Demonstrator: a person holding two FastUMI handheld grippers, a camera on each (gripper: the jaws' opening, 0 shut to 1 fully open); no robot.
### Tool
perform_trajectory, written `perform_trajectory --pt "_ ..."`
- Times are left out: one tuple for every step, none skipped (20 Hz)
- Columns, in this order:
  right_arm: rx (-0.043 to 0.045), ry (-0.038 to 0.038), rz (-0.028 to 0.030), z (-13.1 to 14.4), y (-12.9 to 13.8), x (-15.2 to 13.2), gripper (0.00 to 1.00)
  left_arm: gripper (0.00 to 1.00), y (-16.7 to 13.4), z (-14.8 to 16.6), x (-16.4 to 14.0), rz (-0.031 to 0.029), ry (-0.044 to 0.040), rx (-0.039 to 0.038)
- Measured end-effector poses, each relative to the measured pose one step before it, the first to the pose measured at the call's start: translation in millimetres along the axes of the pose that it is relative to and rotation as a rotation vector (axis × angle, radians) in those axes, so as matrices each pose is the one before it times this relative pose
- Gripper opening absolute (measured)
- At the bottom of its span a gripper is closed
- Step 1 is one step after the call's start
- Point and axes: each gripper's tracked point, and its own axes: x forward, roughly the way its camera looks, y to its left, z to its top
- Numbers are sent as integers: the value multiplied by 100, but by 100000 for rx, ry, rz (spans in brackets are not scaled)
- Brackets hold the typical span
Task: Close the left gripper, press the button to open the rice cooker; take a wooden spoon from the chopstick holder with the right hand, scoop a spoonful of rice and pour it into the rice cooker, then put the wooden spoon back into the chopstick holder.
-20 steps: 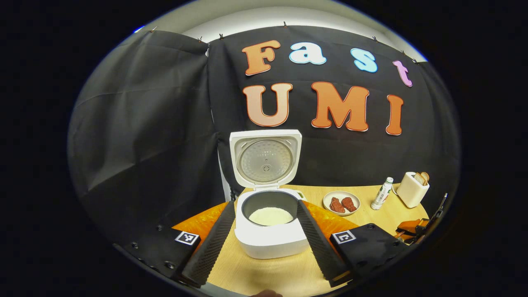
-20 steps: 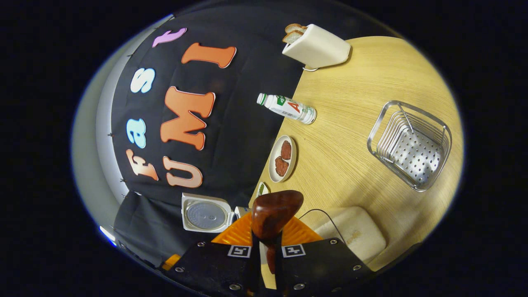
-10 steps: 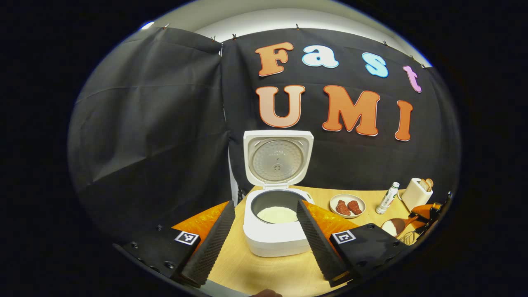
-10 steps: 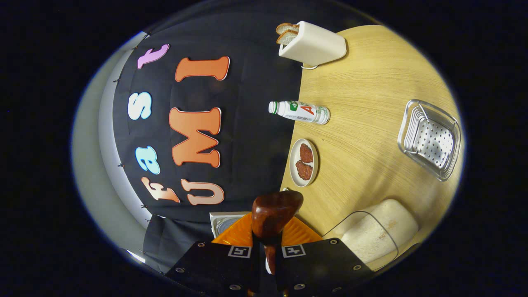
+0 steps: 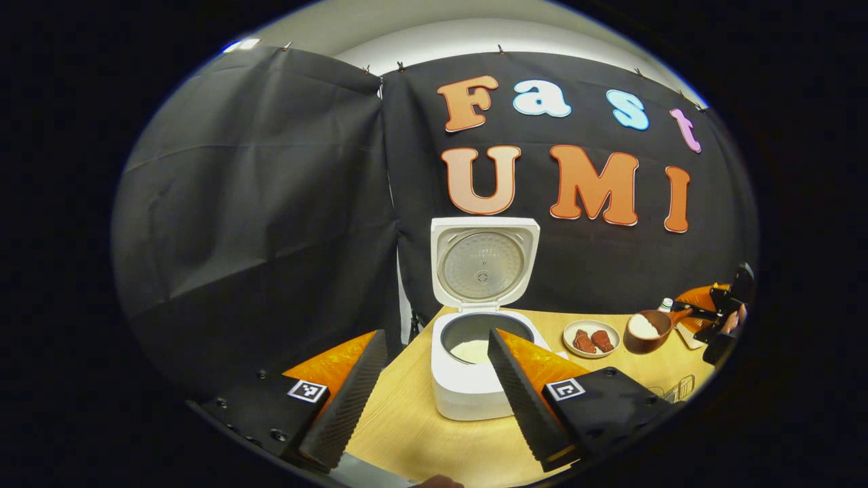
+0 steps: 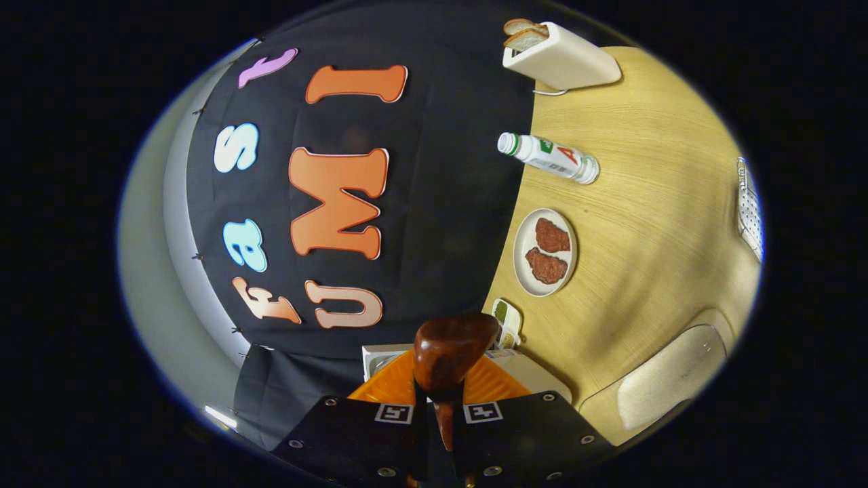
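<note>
While my right gripper [image 6: 439, 434] pinches the stiff brown wooden spoon [image 5: 649, 328] by its handle, loose rice could spill; my left gripper [image 5: 434, 400] gapes empty before the white rice cooker [image 5: 475, 379].

right gripper view: spoon [image 6: 451, 349] shows its back, so its load is hidden; handle runs down between the fingers. cooker [image 6: 522, 369] mostly behind spoon and gripper. wire basket [image 6: 748, 207] cut off at the edge. left gripper view: bottle [image 5: 665, 305] mostly behind spoon bowl [image 5: 645, 331]; pot [image 5: 485, 339] partly behind a finger [image 5: 525, 393].
</note>
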Motion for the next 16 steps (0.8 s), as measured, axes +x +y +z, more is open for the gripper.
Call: perform_trajectory --pt "-1163 633 524 -473 754 869 13 99 398 -169 -143 704 -262 274" --pt "-1016 745 481 -536 752 863 13 99 292 -224 -179 842 -46 219" --pt "-893 812 468 -467 764 1000 13 99 365 -227 -23 400 226 -143" --pt "-870 725 325 -629 752 860 13 100 236 -475 -299 242 226 -276" --pt "-1169 773 291 -506 632 891 13 99 225 -173 -2 285 287 -537" --pt "-1243 592 297 -687 711 776 13 99 -424 -264 744 240 379 -443" --pt "-1670 262 299 -489 689 987 13 99 164 -152 11 355 162 -509" --pt "-1948 291 376 -605 800 847 13 99 97 -296 -14 -60 295 -489" --pt "-2194 109 -66 -435 768 1014 13 99 199 -216 19 229 172 -175" --pt "-3079 15 -232 -466 899 1053 13 99 310 -373 -113 383 417 89" --pt "-3660 -30 -424 -372 757 1002 13 99 262 -151 168 360 352 -51" --pt "-3818 -278 -235 -561 636 904 13 99 457 -200 77 527 356 -185" --pt "-3918 -398 39 -362 739 1001 13 99 299 -139 107 401 434 -366" --pt "-3680 -125 -317 -525 615 983 13 99 473 -288 97 794 323 -389" --pt "-3638 -131 -889 -476 392 1014 13 99 466 -189 234 768 519 -479" --pt "-3651 283 -960 -751 346 830 13 99 703 -280 182 1011 485 -608"
